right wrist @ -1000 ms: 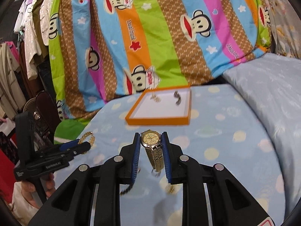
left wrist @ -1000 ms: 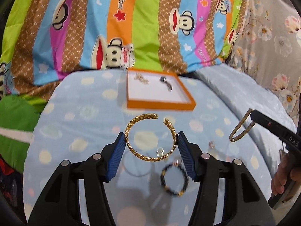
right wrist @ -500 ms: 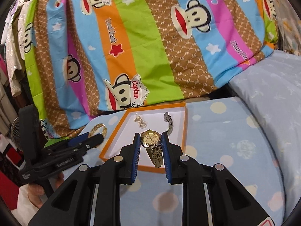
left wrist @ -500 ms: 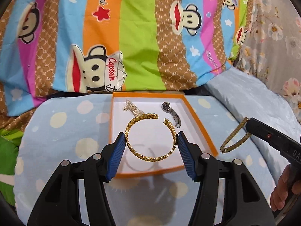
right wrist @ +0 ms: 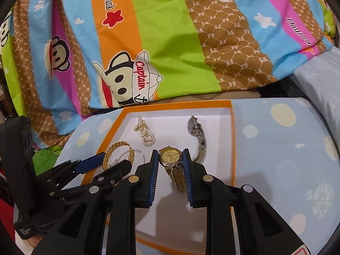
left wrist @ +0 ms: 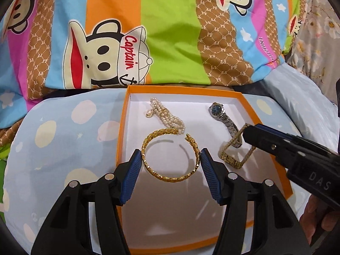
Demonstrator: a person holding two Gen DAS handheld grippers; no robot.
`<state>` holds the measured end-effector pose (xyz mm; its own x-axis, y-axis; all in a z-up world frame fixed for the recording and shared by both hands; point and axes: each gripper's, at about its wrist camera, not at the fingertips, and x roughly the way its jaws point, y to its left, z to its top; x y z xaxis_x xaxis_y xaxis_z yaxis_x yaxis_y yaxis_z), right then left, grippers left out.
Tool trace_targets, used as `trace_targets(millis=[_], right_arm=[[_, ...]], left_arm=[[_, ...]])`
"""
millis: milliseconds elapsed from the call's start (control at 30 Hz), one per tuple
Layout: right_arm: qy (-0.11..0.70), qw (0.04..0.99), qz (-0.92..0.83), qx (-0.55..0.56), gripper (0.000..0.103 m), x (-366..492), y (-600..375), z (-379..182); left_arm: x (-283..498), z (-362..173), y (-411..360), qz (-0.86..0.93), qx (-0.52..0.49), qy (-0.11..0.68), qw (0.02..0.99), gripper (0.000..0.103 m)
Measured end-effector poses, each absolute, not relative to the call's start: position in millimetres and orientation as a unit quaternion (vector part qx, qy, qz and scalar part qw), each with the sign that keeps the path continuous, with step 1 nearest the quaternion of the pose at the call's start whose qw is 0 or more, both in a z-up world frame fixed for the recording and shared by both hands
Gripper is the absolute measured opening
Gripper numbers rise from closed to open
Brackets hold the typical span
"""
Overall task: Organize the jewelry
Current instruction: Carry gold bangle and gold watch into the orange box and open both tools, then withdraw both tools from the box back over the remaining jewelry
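1. Left gripper: you've got it clamped on the gold bangle, blue pads pressing its two sides, the bangle's open gap facing away from you. It hangs over the left-middle of the orange tray, above the white floor, not resting on it as far as I can tell.
2. Already lying in the tray: pearl bracelet at the back left, silver watch at the back right. Both are clear of your pads.
3. Right gripper: jaws nearly together, pinching the gold watch by its case, band dangling below. In the left wrist view the band loop hangs just in front of the silver watch's strap.
4. Step in hand, my read: the drop-off, with both pieces carried over the tray and neither released yet.
5. Next move calls for lowering each piece to the bare white floor, then spreading the jaws. Put the bangle down short of the pearls, and keep the gold watch off the silver strap so the two bands don't tangle.
6. Tray sits on the spotted blue cloth; a soft base, so set down gently.
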<state>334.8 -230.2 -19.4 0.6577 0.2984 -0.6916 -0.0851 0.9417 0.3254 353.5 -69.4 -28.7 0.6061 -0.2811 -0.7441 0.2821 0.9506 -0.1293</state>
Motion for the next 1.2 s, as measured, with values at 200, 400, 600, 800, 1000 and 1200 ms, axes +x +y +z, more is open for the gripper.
trace_targets(millis=[200,400,600,800,1000,1200], right_arm=[[0.348,0.922,0.092,0.139,0.026,329.4,-239.9,13.9],[0.277,0.951,0.074,0.115,0.032,252.9,-256.1,67.4],[0.281,0.951,0.064,0.112,0.035,152.0,-273.3,66.9],[0.323,0.936,0.049,0.130,0.035,74.6,-281.1,37.2],[0.354,0.925,0.043,0.132,0.035,29.0,-272.6,12.9],[0.375,0.913,0.053,0.149,0.035,7.3,-263.6,-5.2]], left_arm=[[355.8,-11.6,-60.5,-0.136,-0.022,0.394,0.909,0.070],[307.3,44.9,-32.0,-0.142,-0.046,0.334,0.931,0.070],[231.9,58.3,-5.2,-0.153,-0.050,0.330,0.930,0.078],[157.2,31.7,8.2,-0.148,-0.031,0.365,0.918,0.078],[101.3,3.8,11.5,-0.164,-0.035,0.408,0.897,0.079],[77.4,-24.7,-1.5,-0.152,-0.030,0.440,0.885,0.079]])
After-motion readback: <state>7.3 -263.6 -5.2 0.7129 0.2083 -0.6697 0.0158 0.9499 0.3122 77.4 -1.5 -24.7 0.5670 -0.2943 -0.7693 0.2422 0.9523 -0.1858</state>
